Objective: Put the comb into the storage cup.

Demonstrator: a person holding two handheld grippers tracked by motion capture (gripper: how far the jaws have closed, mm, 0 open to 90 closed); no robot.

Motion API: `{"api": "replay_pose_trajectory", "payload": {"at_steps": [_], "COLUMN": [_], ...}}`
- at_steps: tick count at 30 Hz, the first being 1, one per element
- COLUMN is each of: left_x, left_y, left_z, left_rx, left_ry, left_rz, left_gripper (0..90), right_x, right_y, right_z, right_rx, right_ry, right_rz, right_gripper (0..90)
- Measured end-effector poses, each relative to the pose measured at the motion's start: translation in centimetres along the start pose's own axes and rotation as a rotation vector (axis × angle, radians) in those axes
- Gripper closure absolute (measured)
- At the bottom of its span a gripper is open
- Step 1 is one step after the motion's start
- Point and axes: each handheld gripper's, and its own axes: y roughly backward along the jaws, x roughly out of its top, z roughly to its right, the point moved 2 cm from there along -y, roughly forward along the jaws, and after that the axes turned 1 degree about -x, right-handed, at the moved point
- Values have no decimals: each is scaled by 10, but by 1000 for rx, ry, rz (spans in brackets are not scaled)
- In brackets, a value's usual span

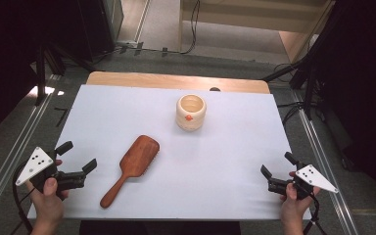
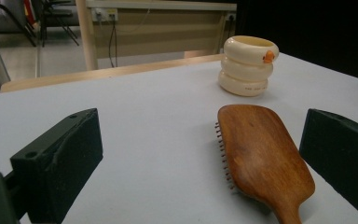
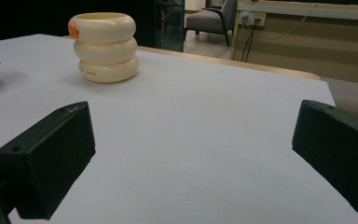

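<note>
A wooden hairbrush point(image 1: 132, 166) lies bristles down on the white table cover point(image 1: 225, 161), handle toward the near edge. A cream ribbed cup point(image 1: 191, 112) with a small orange mark stands upright beyond it. My left gripper point(image 1: 77, 157) rests near the table's front left corner, open and holding nothing, a short way left of the brush. In the left gripper view the hairbrush point(image 2: 261, 154) lies ahead between the wide jaws, with the cup point(image 2: 248, 65) behind. My right gripper point(image 1: 278, 165) stands open near the front right edge; its view has the cup point(image 3: 105, 46) far left.
The wooden table top point(image 1: 176, 81) shows along the far edge of the cover. Metal rails point(image 1: 10, 152) run along both sides on the floor. Cables and dark equipment stands point(image 1: 303, 73) surround the table.
</note>
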Motion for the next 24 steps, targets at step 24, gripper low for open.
{"api": "replay_pose_trajectory", "payload": {"at_steps": [24], "left_x": [24], "left_y": [-12], "left_z": [44], "left_rx": [-15], "left_ry": [-152], "left_rz": [-167], "left_gripper": [0], "right_x": [0], "right_y": [-1], "right_z": [-1], "right_rx": [5], "right_ry": [2], "right_rz": [-6], "right_gripper": [0]}}
